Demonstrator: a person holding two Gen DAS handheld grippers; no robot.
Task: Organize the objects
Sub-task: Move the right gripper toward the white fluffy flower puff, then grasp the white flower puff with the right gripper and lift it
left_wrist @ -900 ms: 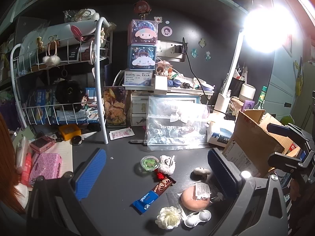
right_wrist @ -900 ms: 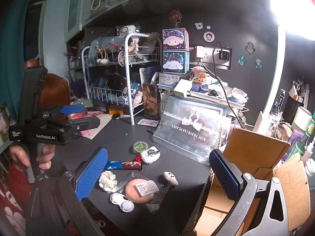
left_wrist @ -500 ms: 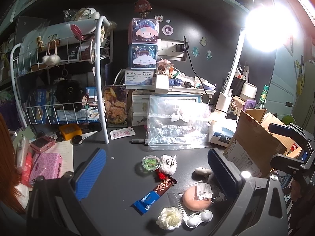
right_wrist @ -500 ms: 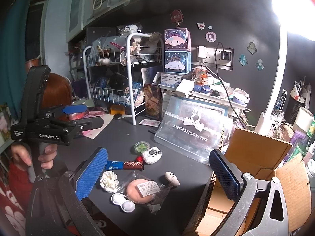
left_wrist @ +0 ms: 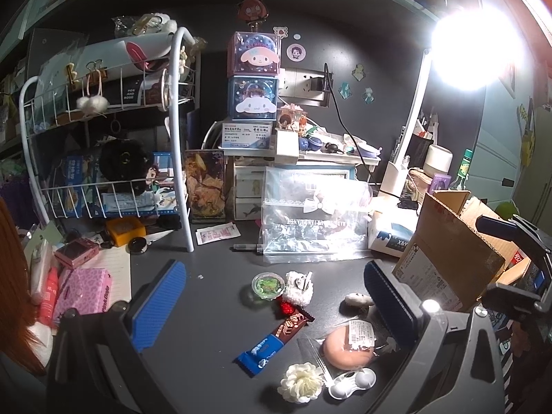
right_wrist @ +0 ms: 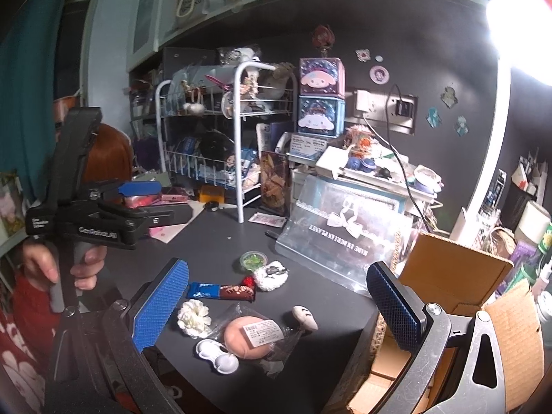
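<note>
Dark desk [left_wrist: 214, 314], cluttered at the back, lit hard by a lamp at upper right of both frames.

Left gripper [left_wrist: 272, 307]: jaws spread to their widest, blue pads at lower left and lower right of its own frame, nothing between them but bare desktop and loose items lying well below. Touching nothing. Right gripper [right_wrist: 276, 305]: likewise fully spread, empty, tilted down over the same heap; right pad hanging near the edge of the cardboard box [right_wrist: 459, 269].

Outward from the pads, at lower centre of the left view: wrapped snack bar [left_wrist: 276, 339], white fabric flower [left_wrist: 301, 382], pink round item in a clear bag [left_wrist: 348, 345] with a white contact-lens case [left_wrist: 352, 381] just beside it, small white figure [left_wrist: 357, 300], green lidded cup [left_wrist: 268, 284] touching a fluffy white charm [left_wrist: 299, 286]. Farther back, a clear zip pouch [left_wrist: 310, 231] leaning upright; white wire rack [left_wrist: 103, 145] at left.

Step in hand, most likely: picking a first item to move, probably into the box at right. Best done by taking one thing at a time, starting at the heap's edge. For the snack bar, closing across its narrow width. For the bagged pink item, gripping the body rather than slack film, which could slip. Worth keeping the two tools from crowding one spot.
</note>
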